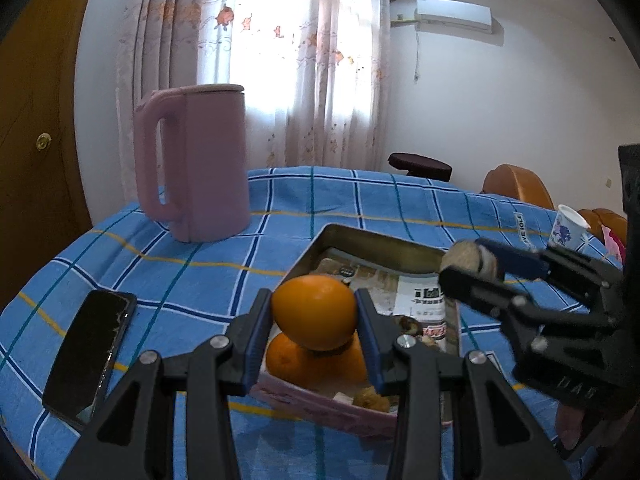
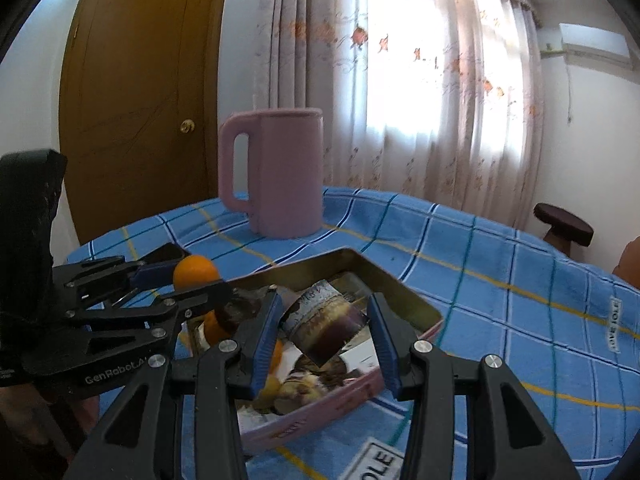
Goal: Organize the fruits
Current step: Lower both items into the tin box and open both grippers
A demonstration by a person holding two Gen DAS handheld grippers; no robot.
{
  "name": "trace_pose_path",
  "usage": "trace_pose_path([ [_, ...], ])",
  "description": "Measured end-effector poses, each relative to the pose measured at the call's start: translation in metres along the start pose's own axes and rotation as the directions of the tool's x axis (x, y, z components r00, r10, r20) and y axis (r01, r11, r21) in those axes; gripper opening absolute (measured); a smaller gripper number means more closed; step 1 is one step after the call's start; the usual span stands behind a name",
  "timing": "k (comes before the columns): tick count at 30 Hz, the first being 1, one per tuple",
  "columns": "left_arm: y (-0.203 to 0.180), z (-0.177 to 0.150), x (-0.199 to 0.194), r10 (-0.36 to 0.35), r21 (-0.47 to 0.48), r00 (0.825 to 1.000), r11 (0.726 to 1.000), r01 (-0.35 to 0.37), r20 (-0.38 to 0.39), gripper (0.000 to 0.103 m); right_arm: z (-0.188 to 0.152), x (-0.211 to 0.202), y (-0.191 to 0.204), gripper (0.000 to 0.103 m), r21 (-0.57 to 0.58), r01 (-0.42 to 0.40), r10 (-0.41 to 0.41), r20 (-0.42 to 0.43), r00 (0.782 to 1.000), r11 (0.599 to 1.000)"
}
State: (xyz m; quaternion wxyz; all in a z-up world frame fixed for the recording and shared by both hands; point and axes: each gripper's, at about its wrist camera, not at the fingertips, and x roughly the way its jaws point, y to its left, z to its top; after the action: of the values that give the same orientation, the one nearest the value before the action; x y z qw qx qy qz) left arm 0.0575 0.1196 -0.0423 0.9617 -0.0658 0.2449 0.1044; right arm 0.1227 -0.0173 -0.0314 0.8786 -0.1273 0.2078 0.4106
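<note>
On the blue cloth, an orange was clamped in the left gripper and a fuzzy fruit in the right gripper, best lowered slowly into the tin.

Left tool gripping orange, above tin, right tool clamping brownish fruit

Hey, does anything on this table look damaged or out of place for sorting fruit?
The phone left of the tin has a cracked screen. The tin holds oranges mixed with printed paper and scraps, an odd mix for fruit. The kettle stands upright; nothing looks spilled.
</note>
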Motion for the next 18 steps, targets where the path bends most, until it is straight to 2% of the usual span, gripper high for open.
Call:
trace_pose_path([
  [10, 0.009, -0.004, 0.013, -0.002, -0.007, 0.999, 1.000, 0.002, -0.040, 0.043, -0.005, 0.019, 0.012, 0.046, -0.011, -0.014, 0.014, -0.062, 0.998, 1.000],
  [15, 0.012, -0.004, 0.017, 0.006, -0.013, 0.999, 1.000, -0.006, -0.052, 0.043, -0.010, 0.032, 0.011, 0.046, -0.004, -0.028, 0.028, -0.120, 0.992, 1.000],
  [18, 0.011, -0.004, 0.019, 0.008, -0.008, 0.998, 1.000, -0.008, -0.058, 0.046, -0.012, 0.038, 0.010, 0.047, -0.003, -0.039, 0.039, -0.139, 0.989, 0.999],
])
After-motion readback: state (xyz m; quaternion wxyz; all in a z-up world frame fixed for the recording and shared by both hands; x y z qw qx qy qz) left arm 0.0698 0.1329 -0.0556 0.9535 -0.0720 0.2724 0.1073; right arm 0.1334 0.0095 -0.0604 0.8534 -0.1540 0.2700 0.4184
